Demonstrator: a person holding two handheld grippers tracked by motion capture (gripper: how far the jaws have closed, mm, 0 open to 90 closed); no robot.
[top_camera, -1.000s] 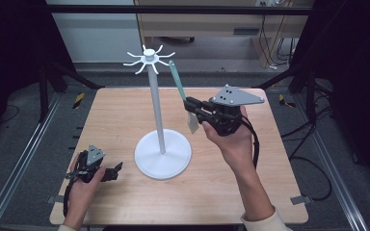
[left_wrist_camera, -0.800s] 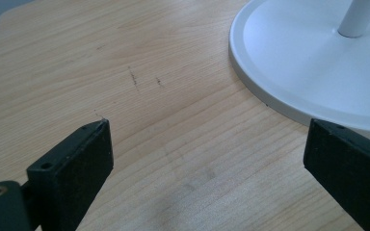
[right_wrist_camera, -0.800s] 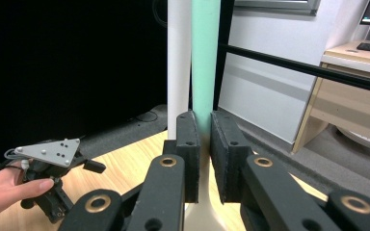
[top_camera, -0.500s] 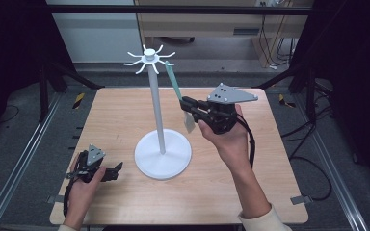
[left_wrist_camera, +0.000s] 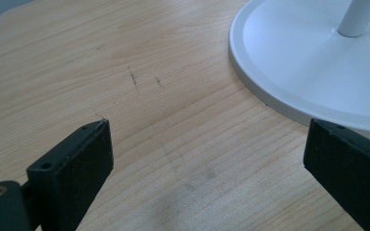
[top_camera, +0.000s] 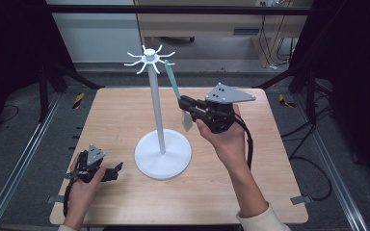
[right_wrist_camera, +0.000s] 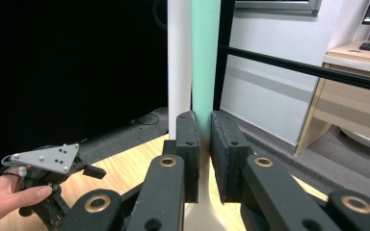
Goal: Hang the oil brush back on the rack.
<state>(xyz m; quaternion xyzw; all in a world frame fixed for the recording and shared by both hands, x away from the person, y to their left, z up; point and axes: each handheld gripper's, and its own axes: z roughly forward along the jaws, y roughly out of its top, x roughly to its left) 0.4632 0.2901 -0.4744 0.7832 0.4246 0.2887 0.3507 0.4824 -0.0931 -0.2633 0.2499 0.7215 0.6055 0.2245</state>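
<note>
My right gripper (top_camera: 187, 108) is up in the air beside the white stand (top_camera: 160, 120). Its two black jaws are squeezed tight on a long, thin tool with a green handle (top_camera: 172, 80) and a pale, flat end (top_camera: 187, 122). It looks like a little spatula, but I cannot say for sure. In the right gripper view the green handle (right_wrist_camera: 205, 57) goes straight up between my jaws, just beside the stand's white pole (right_wrist_camera: 179, 62). From the high view, the top of the handle is right at one of the white hooks (top_camera: 166, 62) on the stand's head. I cannot tell if it hangs on that hook. The pale end points down, above the table (top_camera: 270, 159) and clear of it.

My left gripper (top_camera: 112, 172) rests low on the wooden table, near the front left corner. Its jaws are wide apart and hold nothing. In the left gripper view I see bare wood (left_wrist_camera: 164, 110) between them, and the round white base (left_wrist_camera: 298, 62) of the stand is close by.
</note>
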